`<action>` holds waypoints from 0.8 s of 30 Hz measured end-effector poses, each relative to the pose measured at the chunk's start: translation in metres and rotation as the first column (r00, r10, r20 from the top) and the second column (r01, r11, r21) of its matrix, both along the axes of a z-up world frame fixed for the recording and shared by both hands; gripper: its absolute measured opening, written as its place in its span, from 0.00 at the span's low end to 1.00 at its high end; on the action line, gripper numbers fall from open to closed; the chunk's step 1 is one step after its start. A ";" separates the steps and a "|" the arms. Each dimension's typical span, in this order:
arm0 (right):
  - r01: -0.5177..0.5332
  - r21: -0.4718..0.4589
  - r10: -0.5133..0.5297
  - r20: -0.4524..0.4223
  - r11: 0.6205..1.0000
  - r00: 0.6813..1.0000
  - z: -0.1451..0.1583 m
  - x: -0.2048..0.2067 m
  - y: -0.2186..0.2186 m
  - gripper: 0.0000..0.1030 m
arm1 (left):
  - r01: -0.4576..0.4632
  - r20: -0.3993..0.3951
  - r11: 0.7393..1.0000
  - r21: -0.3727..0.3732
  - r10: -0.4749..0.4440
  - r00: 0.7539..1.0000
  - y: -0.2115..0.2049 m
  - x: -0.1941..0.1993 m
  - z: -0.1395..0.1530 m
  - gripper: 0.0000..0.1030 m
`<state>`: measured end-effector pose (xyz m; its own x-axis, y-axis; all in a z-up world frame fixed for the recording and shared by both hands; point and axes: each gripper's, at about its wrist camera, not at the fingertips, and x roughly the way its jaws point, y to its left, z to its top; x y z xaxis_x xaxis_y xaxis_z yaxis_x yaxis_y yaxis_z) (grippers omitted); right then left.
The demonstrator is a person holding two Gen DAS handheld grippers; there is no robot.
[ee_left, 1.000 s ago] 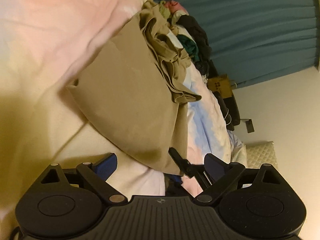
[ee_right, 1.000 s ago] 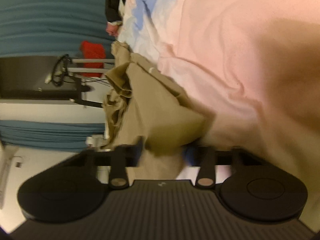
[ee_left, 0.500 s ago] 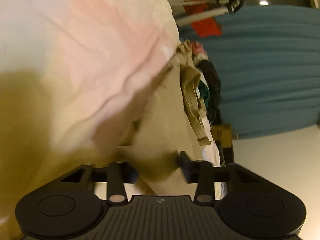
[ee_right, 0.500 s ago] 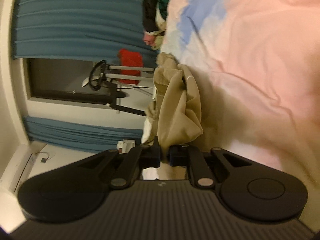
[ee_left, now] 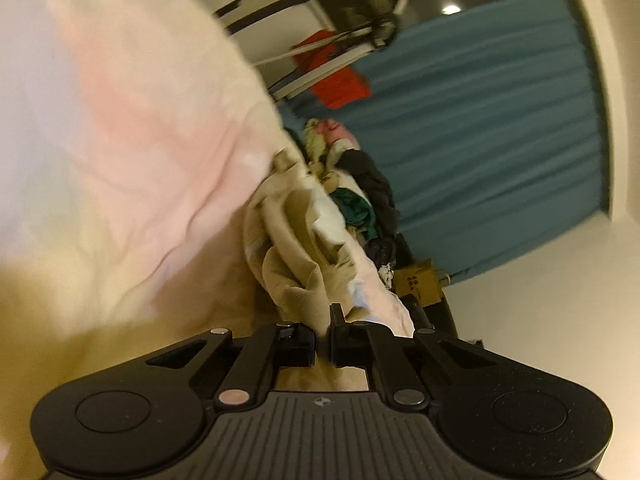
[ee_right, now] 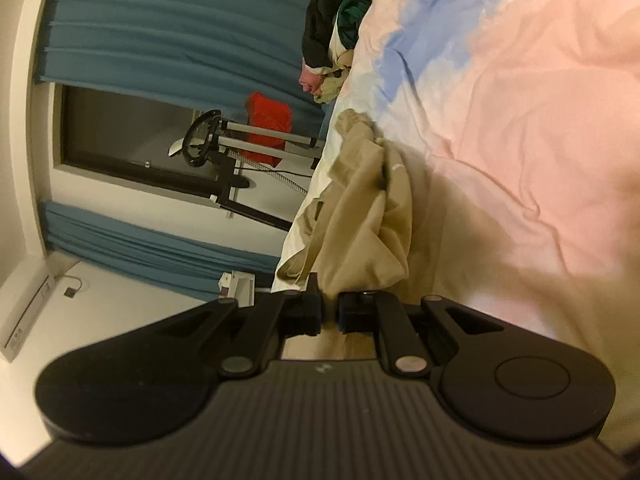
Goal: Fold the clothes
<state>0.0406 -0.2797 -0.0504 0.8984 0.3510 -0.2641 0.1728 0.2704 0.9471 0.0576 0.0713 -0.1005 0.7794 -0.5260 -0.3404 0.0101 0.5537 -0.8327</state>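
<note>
A tan garment (ee_left: pixel 296 248) lies bunched on the pink and blue bedspread (ee_left: pixel 120 128). My left gripper (ee_left: pixel 322 340) is shut on an edge of it, the cloth pinched between the jaws. In the right wrist view the same tan garment (ee_right: pixel 360 220) hangs in folds from my right gripper (ee_right: pixel 329 314), which is shut on another edge. Both grippers hold the cloth lifted off the bedspread (ee_right: pixel 520 120). How much of the garment still rests on the bed is hidden by its folds.
A pile of other clothes (ee_left: pixel 360 184), black, green and pink, lies at the bed's far end, also in the right wrist view (ee_right: pixel 336 20). Behind stand teal curtains (ee_left: pixel 480 140), a drying rack with a red cloth (ee_right: pixel 268 120) and a cardboard box (ee_left: pixel 416 280).
Both grippers closed on the tan garment's edges and lifted it. The flat spread cloth is now gathered into hanging folds. Both cameras tilted up toward the curtains.
</note>
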 end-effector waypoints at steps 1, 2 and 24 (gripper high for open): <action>-0.004 -0.007 0.005 0.005 1.000 1.000 0.007 -0.007 -0.001 0.10 | 0.009 0.015 1.000 0.019 -0.010 1.000 -0.001 -0.008 0.010 0.06; -0.009 -0.015 0.009 0.010 1.000 1.000 0.014 -0.014 -0.001 0.10 | 0.019 0.028 0.999 0.042 -0.020 0.999 -0.003 -0.017 0.018 0.06; -0.033 -0.087 0.024 -0.109 0.996 0.994 0.067 -0.057 -0.021 0.12 | 0.027 -0.072 0.984 0.179 -0.014 0.997 -0.036 -0.053 0.081 0.06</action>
<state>-0.0165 -0.3010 0.0169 0.8528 0.3473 -0.3900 0.2637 0.3583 0.8956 0.0042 0.0356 -0.0192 0.7399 -0.4670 -0.4842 -0.0323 0.6943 -0.7189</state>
